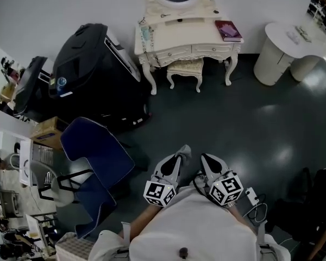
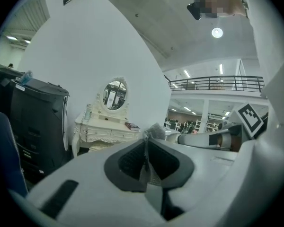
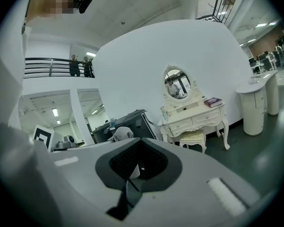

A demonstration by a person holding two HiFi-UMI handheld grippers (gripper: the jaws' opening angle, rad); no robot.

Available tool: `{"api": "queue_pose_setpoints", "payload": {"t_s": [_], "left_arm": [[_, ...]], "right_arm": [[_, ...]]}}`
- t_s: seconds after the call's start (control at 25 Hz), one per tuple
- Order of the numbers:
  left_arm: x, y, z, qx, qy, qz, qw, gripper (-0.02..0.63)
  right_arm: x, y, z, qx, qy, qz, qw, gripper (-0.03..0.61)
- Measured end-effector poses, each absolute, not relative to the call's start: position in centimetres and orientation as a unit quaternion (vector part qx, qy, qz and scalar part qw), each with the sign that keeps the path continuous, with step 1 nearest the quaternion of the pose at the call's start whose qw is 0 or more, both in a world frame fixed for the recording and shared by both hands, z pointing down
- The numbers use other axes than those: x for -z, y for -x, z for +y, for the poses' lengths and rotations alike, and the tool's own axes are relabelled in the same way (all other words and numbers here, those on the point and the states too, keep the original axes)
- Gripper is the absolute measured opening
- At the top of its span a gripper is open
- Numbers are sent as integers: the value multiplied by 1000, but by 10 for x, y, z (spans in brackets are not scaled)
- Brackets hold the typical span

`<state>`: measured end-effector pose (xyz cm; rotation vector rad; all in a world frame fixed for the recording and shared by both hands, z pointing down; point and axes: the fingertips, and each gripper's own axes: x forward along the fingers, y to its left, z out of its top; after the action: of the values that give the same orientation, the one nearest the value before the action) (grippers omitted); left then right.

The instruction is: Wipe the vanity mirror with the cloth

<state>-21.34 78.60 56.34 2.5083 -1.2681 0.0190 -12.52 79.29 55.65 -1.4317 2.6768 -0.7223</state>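
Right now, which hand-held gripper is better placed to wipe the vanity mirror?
Left. The left hand-held gripper is shut on the cloth; the right hand-held gripper is shut and holds nothing.

My left tool (image 1: pixel 183 152) and right tool (image 1: pixel 205 159) were pale grey shells, broad at the back and tapering to narrow tips. Dark ribbed pads (image 2: pixel 132 162) sat in a dark grey hollow at each one's mouth. Each tool bore a white cube printed with black square markers: the left cube (image 1: pixel 160 192) and the right cube (image 1: pixel 226 190). I wore a white top (image 1: pixel 195 230). A thin white cable (image 1: pixel 257 212) looped beside the right cube.
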Motion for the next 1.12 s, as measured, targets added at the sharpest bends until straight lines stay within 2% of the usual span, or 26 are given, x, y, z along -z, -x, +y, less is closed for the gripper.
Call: {"api": "queue_pose_setpoints", "payload": {"t_s": [0.28,0.8,1.12], "left_arm": [[-558,172,731,8,-876,-453,164,25],[-569,129,649,8,-889,-420,181,25],[-567,100,555,11,-908,-378,182,25]], "right_arm": [[-559,80,735,234,457,858,9,8],[-574,34,665,235,499,834,-2,8],[-576,19,583,212,524,824,-28,8]]}}
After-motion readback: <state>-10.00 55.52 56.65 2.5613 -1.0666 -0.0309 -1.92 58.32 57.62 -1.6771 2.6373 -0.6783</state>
